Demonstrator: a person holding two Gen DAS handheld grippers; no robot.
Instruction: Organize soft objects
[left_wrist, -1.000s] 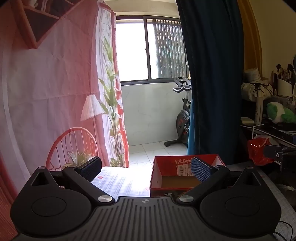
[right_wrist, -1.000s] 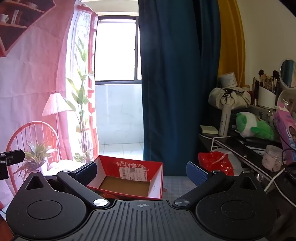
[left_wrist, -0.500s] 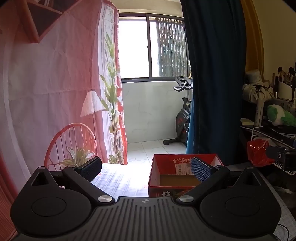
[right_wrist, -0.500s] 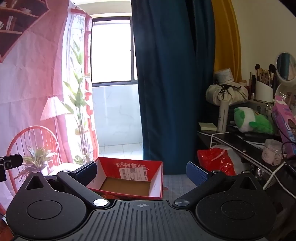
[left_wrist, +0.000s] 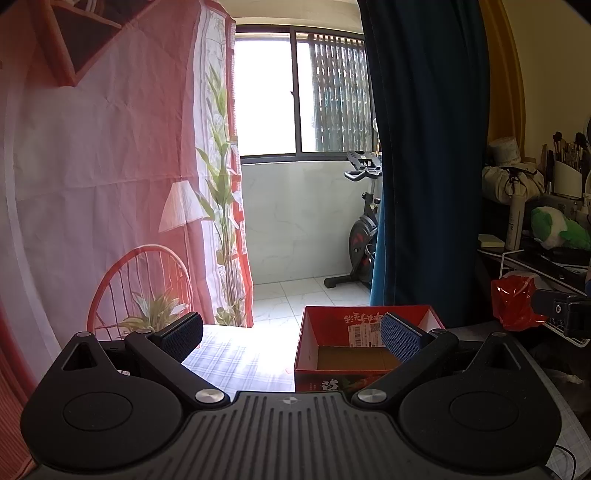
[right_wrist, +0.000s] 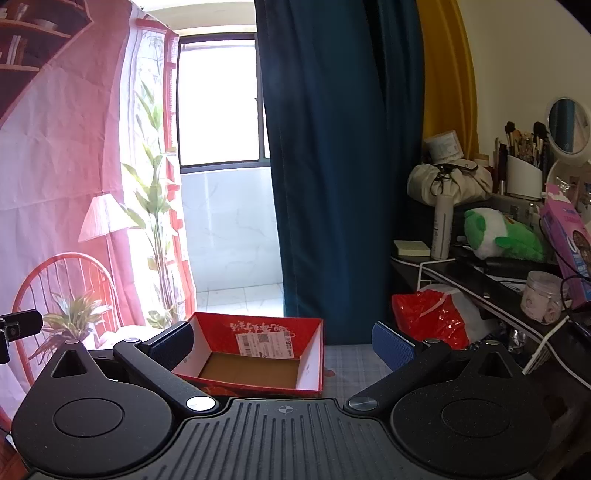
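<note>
Table (right_wrist: 354, 363): it is seen under both grippers, covered with a checked cloth.
Red box (right_wrist: 255, 354): open and empty; it is placed ahead of the jaws, toward the left one in the right wrist view.
Green plush toy (right_wrist: 498, 236): it is laid on the shelf, far right of the jaws, well apart from the box.
Left gripper (left_wrist: 291, 334): jaws are spread wide, nothing is held.
Right gripper (right_wrist: 282, 341): jaws are spread wide, nothing is held.
Advice: the toy should probably be approached first and squeezed at its thick middle, gently.
</note>
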